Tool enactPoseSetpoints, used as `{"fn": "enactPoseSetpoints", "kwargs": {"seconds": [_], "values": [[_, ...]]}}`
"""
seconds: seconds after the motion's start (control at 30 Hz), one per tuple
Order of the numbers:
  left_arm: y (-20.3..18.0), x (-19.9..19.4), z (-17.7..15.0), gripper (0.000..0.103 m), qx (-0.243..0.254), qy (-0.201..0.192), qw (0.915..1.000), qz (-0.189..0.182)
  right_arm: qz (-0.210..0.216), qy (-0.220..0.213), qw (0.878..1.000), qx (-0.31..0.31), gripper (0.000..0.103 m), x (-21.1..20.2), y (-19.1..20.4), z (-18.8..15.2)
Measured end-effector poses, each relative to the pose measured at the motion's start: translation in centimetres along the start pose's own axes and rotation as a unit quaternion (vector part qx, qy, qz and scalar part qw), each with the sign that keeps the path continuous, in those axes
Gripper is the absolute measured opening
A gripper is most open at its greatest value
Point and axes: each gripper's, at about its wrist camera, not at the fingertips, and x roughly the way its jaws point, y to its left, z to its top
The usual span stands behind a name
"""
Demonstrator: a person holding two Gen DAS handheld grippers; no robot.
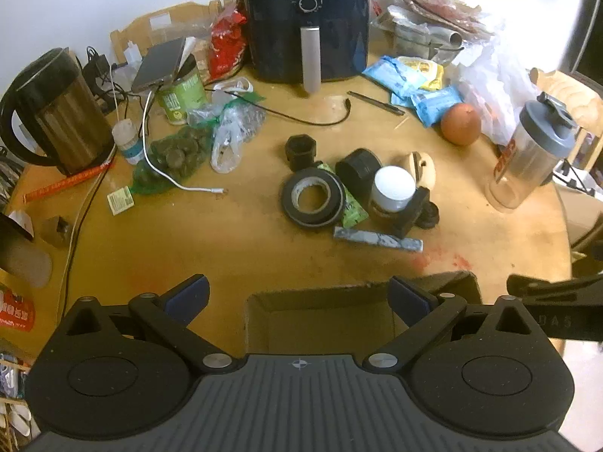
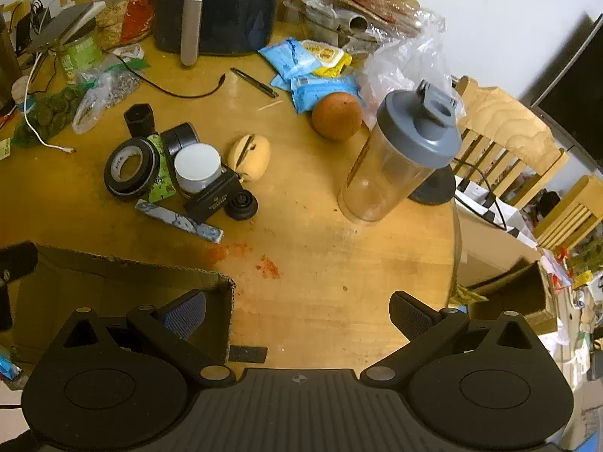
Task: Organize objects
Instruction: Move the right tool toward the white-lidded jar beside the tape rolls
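A cluster of small items lies mid-table: a black tape roll, a white-lidded jar, a black box, a grey marbled bar, a beige wooden piece and a black hexagonal cap. An open cardboard box sits at the near table edge. My left gripper hangs open above that box. My right gripper is open over bare table, to the right of the box. Neither holds anything.
A dark air fryer stands at the back, a kettle at the left, a clear shaker bottle and an orange at the right. Bags, snack packets, a green can and cables crowd the back. Chairs stand beyond the right edge.
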Motion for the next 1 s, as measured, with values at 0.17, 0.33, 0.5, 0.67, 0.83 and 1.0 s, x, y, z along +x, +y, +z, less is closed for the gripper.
{"fn": "enactPoseSetpoints", "kwargs": {"seconds": [0.17, 0.33, 0.5, 0.67, 0.83, 1.0], "values": [[0.3, 0.6, 0.6, 0.103, 0.003, 0.001, 1.0, -0.009, -0.003, 0.026, 1.0, -0.003, 0.103, 1.2, 0.0, 0.2], [0.2, 1.3, 0.7, 0.103, 0.005, 0.012, 0.9993, -0.036, -0.001, 0.032, 0.999, -0.001, 0.103, 2.0, 0.1, 0.4], [0.3, 2.0, 1.4, 0.103, 0.018, 0.021, 0.9986, -0.045, 0.006, 0.022, 1.0, 0.01, 0.103, 2.8, 0.1, 1.1], [0.4, 2.8, 2.2, 0.103, 0.025, 0.026, 0.9981, -0.05, 0.02, 0.035, 0.999, 0.014, 0.103, 3.8, -0.5, 1.8], [0.3, 3.6, 2.9, 0.103, 0.027, 0.027, 0.9976, -0.058, 0.02, 0.033, 0.999, 0.007, 0.103, 4.9, -1.3, 2.4], [0.4, 4.5, 3.4, 0.103, 0.026, 0.043, 0.9961, -0.072, 0.033, 0.03, 0.999, -0.005, 0.103, 6.1, -2.0, 3.2]]}}
